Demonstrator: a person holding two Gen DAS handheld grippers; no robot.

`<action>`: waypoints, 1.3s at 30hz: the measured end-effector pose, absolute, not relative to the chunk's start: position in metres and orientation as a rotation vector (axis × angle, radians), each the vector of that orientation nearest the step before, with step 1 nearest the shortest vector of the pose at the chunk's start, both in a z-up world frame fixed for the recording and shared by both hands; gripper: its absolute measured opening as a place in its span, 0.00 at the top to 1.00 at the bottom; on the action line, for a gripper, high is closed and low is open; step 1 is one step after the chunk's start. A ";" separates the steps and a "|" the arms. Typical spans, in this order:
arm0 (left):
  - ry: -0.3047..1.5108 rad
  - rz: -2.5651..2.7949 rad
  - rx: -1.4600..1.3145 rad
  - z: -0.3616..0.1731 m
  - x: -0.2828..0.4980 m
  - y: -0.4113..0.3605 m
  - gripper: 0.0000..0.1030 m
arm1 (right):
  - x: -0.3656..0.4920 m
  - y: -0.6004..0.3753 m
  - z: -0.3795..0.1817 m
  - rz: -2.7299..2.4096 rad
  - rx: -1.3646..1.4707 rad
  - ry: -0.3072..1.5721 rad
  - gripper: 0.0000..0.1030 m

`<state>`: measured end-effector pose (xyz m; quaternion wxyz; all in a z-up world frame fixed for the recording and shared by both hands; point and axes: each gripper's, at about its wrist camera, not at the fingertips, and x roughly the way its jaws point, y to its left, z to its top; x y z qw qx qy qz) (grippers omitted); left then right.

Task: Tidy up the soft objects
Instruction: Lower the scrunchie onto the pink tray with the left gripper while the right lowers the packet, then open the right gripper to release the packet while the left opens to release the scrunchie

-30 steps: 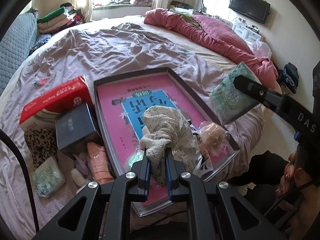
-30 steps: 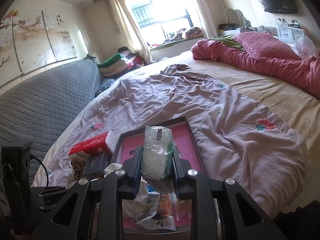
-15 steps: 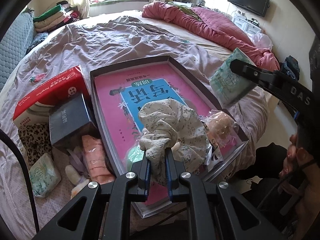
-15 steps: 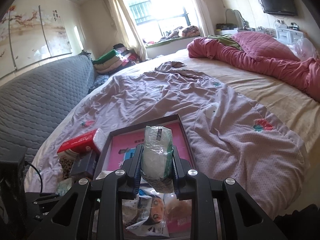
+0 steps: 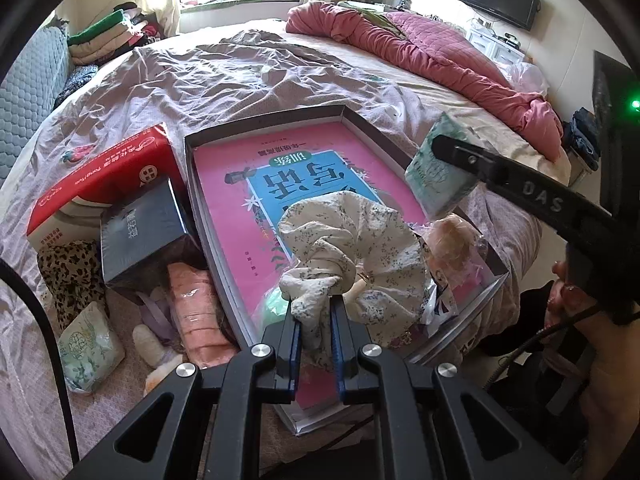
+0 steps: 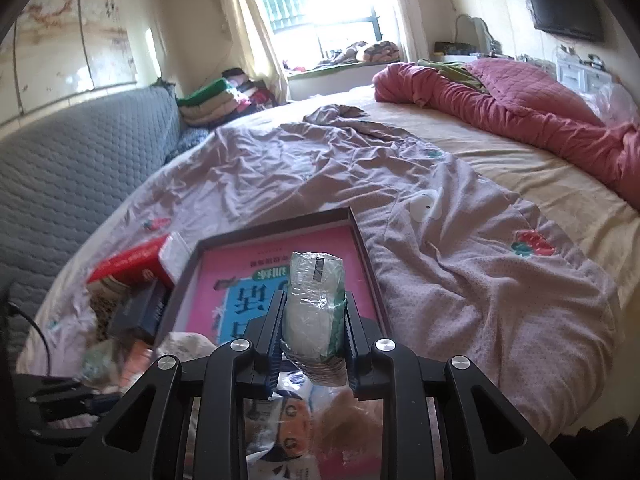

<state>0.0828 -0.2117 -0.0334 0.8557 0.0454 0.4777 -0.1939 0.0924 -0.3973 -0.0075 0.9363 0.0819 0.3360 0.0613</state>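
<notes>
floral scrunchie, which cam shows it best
Left wrist view: the floral scrunchie fills the centre, pinched by the left gripper. In the right wrist view only a pale blurred edge shows, low left.

Two tissue packs (image 5: 438,170) (image 5: 89,350), perhaps more.

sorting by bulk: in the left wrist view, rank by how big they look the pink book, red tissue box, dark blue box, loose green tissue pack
1. pink book
2. red tissue box
3. dark blue box, nearer the camera, so unsure against the red one
4. green tissue pack
</notes>
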 end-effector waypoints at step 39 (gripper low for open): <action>1.032 -0.402 0.023 -0.034 0.088 -0.199 0.87 | 0.096 -0.375 -0.037 0.353 0.336 0.784 0.57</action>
